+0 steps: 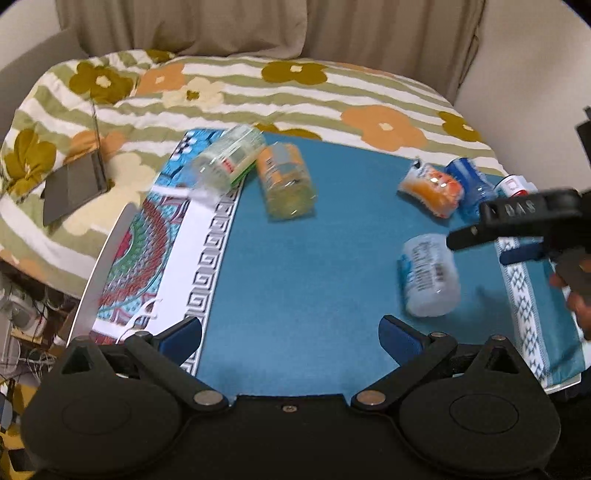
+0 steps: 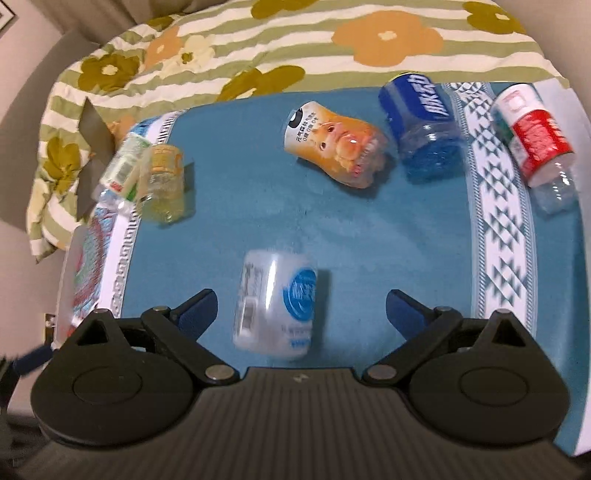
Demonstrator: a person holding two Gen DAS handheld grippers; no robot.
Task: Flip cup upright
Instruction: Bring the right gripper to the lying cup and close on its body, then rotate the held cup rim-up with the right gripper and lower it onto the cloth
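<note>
Several plastic cups lie on their sides on a blue cloth point(image 1: 295, 266). A white cup with a blue round label point(image 2: 275, 304) lies between the open fingers of my right gripper point(image 2: 301, 312), not touched; it also shows in the left wrist view point(image 1: 428, 277). An orange cup point(image 2: 336, 146), a blue cup point(image 2: 421, 122) and a red-and-white cup point(image 2: 532, 136) lie farther back. A yellow cup point(image 1: 286, 181) and a green-labelled cup point(image 1: 229, 158) lie at the far left. My left gripper point(image 1: 290, 338) is open and empty over the cloth's near edge.
The cloth point(image 2: 240, 221) covers a board on a bed with a flowered green-striped blanket point(image 1: 258, 92). A grey tablet-like device point(image 1: 74, 184) lies on the blanket at left. Curtains point(image 1: 258, 26) hang behind. Clutter and cables point(image 1: 22, 314) sit at lower left.
</note>
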